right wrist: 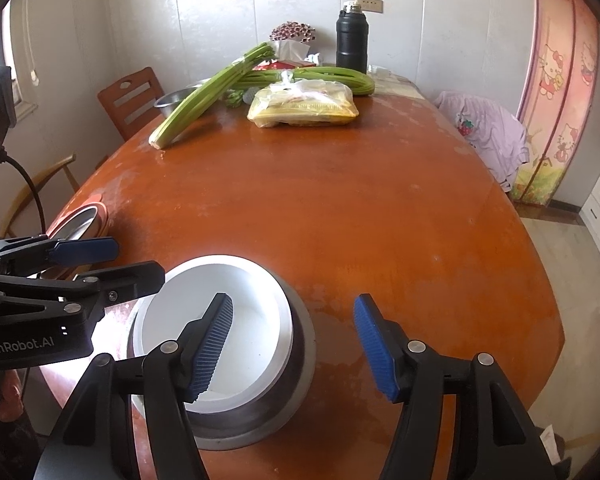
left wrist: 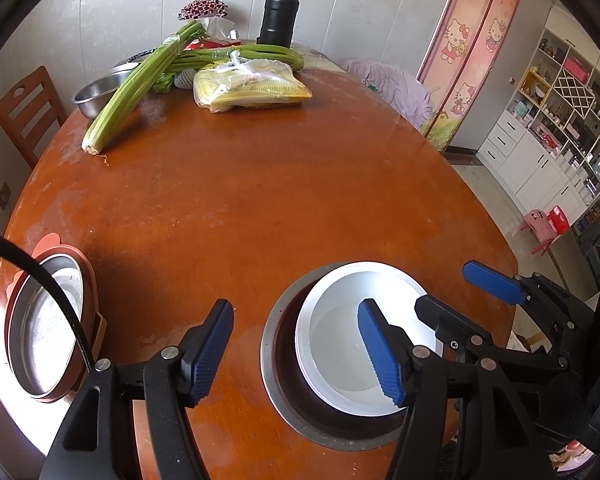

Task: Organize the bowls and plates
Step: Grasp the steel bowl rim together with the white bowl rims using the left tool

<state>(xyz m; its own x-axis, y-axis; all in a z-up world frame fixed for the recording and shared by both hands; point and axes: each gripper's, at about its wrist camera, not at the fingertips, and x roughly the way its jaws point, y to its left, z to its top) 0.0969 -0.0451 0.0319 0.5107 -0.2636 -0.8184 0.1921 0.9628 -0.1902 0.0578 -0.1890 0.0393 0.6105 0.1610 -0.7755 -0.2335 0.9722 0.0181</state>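
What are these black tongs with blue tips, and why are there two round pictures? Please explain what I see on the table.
They are two hand-held grippers; each carries a wide-angle camera looking along its fingers, one picture per gripper. The left gripper and right gripper are both open and hold nothing. Beneath them a white bowl sits inside a metal bowl on the wooden table. Near the table's edge lies a steel dish in a pink rim. Far back: celery, a bagged package, a black flask.
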